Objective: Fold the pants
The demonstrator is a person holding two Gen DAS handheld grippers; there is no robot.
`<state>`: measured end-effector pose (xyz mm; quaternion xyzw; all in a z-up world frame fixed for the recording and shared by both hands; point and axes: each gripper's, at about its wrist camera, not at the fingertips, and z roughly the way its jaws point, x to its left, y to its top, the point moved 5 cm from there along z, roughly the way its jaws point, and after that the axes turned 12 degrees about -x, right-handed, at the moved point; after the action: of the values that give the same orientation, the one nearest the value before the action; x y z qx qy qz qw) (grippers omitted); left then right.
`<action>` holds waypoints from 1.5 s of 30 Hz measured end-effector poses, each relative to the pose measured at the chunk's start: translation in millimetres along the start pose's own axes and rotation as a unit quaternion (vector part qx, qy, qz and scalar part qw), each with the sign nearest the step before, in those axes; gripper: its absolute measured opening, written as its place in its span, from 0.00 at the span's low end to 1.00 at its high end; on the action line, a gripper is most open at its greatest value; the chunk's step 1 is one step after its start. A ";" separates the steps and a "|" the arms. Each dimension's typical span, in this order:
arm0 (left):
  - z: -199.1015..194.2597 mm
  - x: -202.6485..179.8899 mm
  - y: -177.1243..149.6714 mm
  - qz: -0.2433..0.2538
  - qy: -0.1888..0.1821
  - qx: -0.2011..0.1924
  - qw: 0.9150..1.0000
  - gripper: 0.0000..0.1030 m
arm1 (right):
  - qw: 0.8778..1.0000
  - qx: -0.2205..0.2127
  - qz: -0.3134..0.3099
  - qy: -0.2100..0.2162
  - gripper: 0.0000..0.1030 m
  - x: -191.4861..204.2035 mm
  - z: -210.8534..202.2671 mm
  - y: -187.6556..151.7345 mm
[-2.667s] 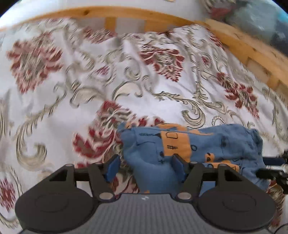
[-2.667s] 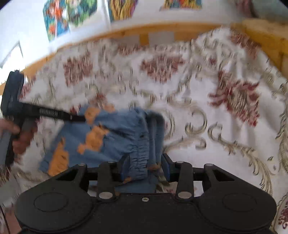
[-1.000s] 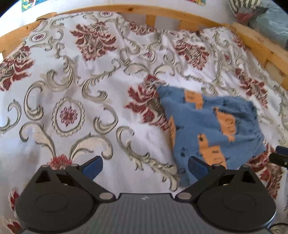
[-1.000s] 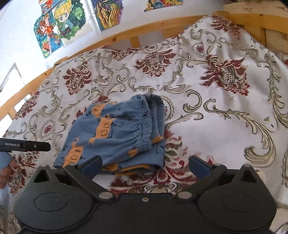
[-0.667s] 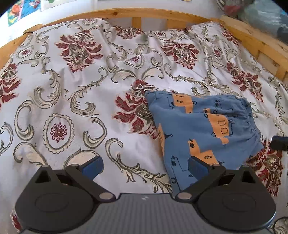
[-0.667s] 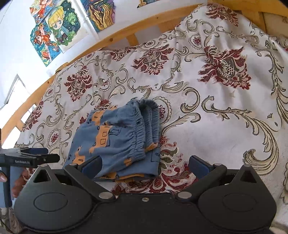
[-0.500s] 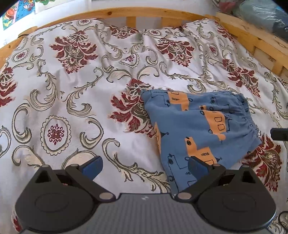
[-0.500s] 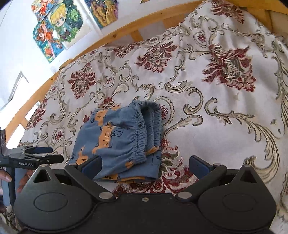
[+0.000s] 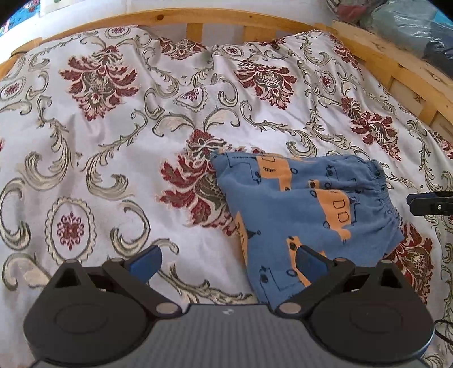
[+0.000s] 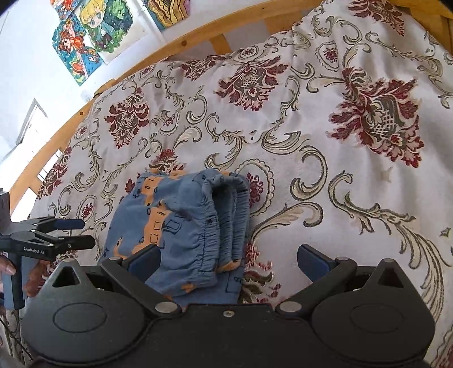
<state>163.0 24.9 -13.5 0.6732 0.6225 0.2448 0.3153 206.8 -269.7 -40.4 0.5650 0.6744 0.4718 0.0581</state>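
My 2 claws, left claw (image 9: pixel 226 261) and right claw (image 10: pixel 228 259), hang wide open and empty above the folded blue orange-printed cotton pants (image 9: pixel 305 209) resting on the floral bedspread (image 9: pixel 113 141), the fold seemingly done.

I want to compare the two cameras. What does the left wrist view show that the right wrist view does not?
Only the left wrist view shows the bundles behind the bed rail, and the pants' flat printed top.

Only the right wrist view shows the cartoon posters, the window and the stacked waistband folds.

Both show the folded pants on the floral bedspread, the wooden bed frame, and both grippers open, left gripper, right gripper.
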 end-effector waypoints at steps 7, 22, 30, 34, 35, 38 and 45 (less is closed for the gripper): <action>12.3 -1.8 8.1 0.006 -0.033 -0.022 0.999 1.00 | 0.999 0.021 -0.021 0.038 0.99 -1.7 20.0 10.7; 44.7 12.6 6.6 -0.069 -0.124 0.012 0.990 0.82 | 0.987 0.049 0.050 0.144 0.99 -21.0 63.7 24.6; 55.5 10.4 -3.4 -0.074 -0.160 0.043 0.984 0.18 | 0.976 0.065 0.079 0.191 0.95 -17.9 68.3 23.4; 54.5 17.0 -6.5 -0.082 -0.177 0.041 0.980 0.15 | 0.974 0.067 0.085 0.199 0.93 -18.2 64.9 23.8; 55.1 19.9 -7.8 -0.090 -0.179 0.043 0.979 0.15 | 0.975 0.069 0.084 0.195 0.92 -20.0 65.5 23.1; 59.1 30.3 -10.6 -0.129 -0.189 0.050 0.972 0.14 | 0.976 0.070 0.088 0.188 0.87 -25.2 67.8 20.8; 62.7 35.0 -13.8 -0.131 -0.196 0.051 0.970 0.15 | 0.979 0.066 0.091 0.168 0.64 -36.2 66.4 17.7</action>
<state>202.6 52.4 -68.5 0.6359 0.6429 0.0326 0.4257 272.8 -262.8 -80.8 0.5391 0.6500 0.5179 -0.1365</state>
